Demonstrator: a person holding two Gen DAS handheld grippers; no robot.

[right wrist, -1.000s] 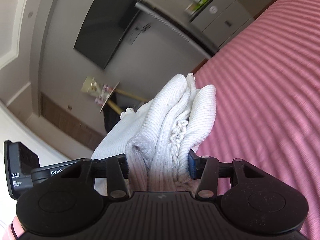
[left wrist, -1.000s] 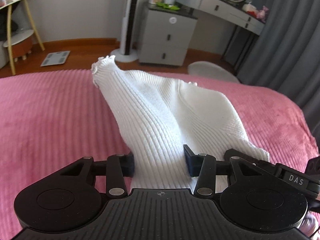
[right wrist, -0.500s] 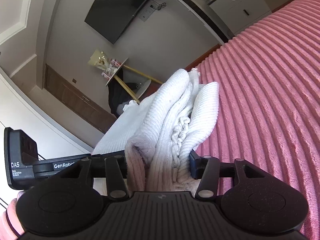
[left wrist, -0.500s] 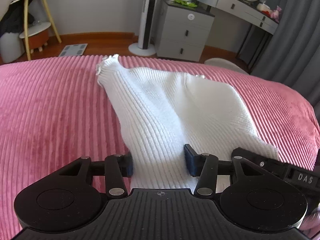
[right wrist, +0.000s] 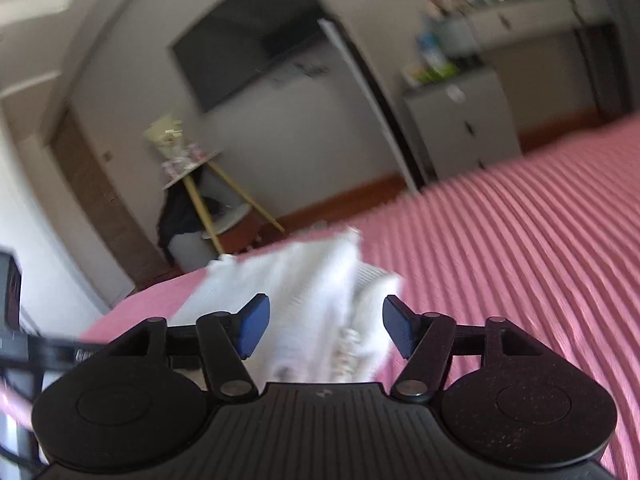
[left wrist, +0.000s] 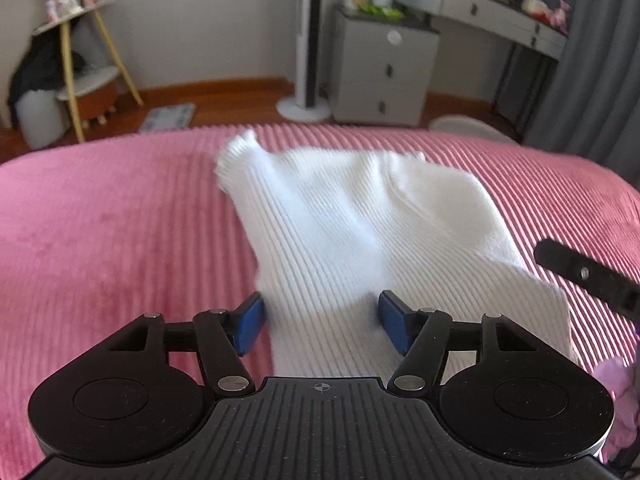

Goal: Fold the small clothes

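A white ribbed knit garment [left wrist: 360, 232] lies on the pink corduroy bed cover [left wrist: 120, 240], its cuff pointing to the far side. My left gripper [left wrist: 320, 320] hovers over its near edge; its jaws are opening, and the blue pads stand clear of the cloth that lies between them. In the right wrist view the same garment [right wrist: 320, 292] lies bunched and blurred on the bed. My right gripper [right wrist: 326, 326] is also opening, with the cloth between the pads and a gap on each side. The right gripper's black body [left wrist: 588, 276] shows at the right edge of the left wrist view.
Beyond the bed stand a grey drawer unit [left wrist: 384, 76], a white tower fan [left wrist: 308, 40], a dressing table [left wrist: 500, 0] and a yellow-legged side table [left wrist: 80, 64]. Grey curtains [left wrist: 592, 72] hang at the right. A dark screen [right wrist: 256, 52] is on the wall.
Both grippers have opened and let go of the white garment, which now lies on the bed. The right gripper has rolled towards level and risen; the left has drawn back a little.
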